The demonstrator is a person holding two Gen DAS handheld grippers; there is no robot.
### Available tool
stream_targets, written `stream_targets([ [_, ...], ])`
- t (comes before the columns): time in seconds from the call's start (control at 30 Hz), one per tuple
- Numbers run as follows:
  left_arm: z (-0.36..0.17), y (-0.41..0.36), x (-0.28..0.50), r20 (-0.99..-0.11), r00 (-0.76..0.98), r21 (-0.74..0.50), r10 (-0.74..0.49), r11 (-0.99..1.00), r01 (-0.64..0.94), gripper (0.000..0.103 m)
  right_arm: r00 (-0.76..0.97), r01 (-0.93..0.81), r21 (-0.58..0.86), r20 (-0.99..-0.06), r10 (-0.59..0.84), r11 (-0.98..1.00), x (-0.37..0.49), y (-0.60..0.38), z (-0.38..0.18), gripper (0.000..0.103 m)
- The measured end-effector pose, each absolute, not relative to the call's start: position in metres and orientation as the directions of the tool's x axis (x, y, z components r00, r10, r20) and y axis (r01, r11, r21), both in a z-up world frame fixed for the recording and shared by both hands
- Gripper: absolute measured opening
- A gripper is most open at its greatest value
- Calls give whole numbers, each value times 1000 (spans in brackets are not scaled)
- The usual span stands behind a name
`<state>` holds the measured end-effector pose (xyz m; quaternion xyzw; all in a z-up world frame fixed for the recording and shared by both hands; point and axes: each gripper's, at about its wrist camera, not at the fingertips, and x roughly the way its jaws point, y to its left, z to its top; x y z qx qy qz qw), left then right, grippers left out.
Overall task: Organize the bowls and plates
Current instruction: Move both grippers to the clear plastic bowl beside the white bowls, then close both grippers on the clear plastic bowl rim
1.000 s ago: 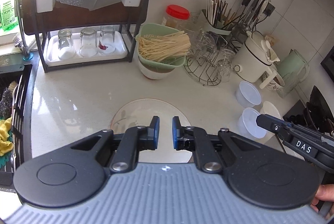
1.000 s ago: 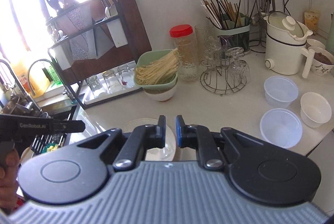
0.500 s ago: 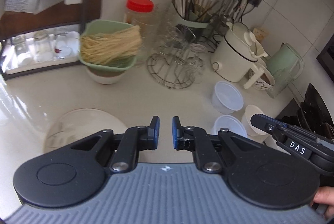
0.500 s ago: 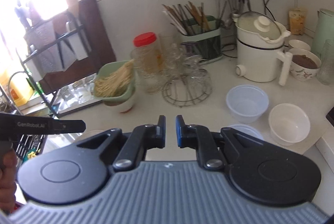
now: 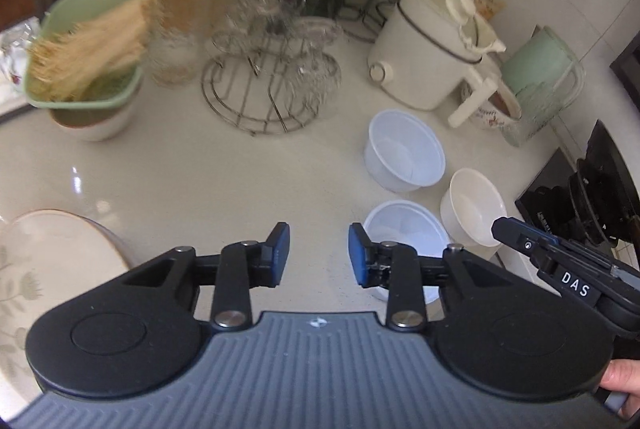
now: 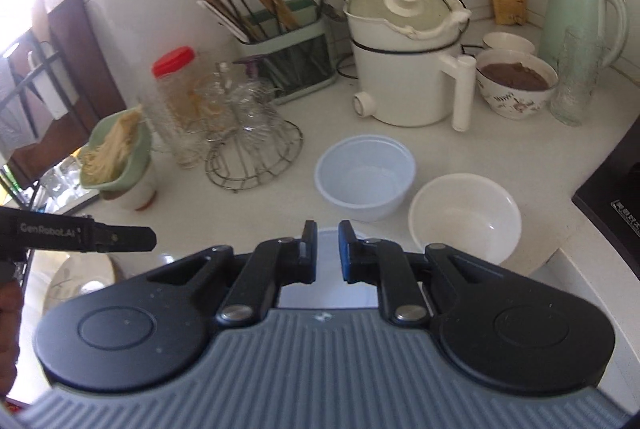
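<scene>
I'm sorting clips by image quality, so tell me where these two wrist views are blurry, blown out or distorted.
Left wrist view: motion blur smears the red-lidded jar and wire glass rack, while the left gripper stays sharp. Right wrist view: sharper, but window light blows out the left edge near the dish rack. Both: fisheye bends the countertop and wall tile lines.

Your left claw (image 5: 319,253): matte black linkage arms, blue pads on fingertips (image 5: 280,249), silver pivot screws, two round black housings behind, grey ribbed plate between them with small white logo. Your right claw (image 6: 327,253): same build, blue pad edge on one finger. Seen from left claw's side, right claw's black body reads "DAS"; opposite view reads "GenRobot.AI". Bare skin of your fingers at frame edges.
</scene>
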<state>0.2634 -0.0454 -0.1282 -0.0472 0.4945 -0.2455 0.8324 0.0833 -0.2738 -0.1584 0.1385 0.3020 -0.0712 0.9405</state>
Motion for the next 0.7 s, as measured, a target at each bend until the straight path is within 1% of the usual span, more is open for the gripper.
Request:
stream_targets([
  [0.03,-133,-50,266,-805,377,-327,-459,872,364,40,799,228,218,-599,-55,949,85,-278,-162,22],
  [0.07,-137,-55,269,-812,364,-327,-457,872,365,42,790,238,224,-610,-55,945,87,-283,-165,31],
  [0.1,-142,-61,272,-821,348,-326,-453,872,366,44,784,242,233,-619,-48,942,88,-287,-168,32],
  [0.3,-170,-91,285,-846,241,-370,-476,849,377,45,740,262,259,-673,-21,930,99,-307,-190,31],
  [0.47,-188,-110,291,-850,175,-406,-497,830,383,44,707,285,263,-707,-17,922,108,-314,-208,31],
  [0.6,-197,-122,295,-856,158,-404,-493,826,393,44,688,298,286,-726,2,911,115,-317,-222,31],
  [0.7,-203,-126,298,-858,154,-405,-491,829,387,41,679,313,303,-734,11,900,118,-319,-229,30],
])
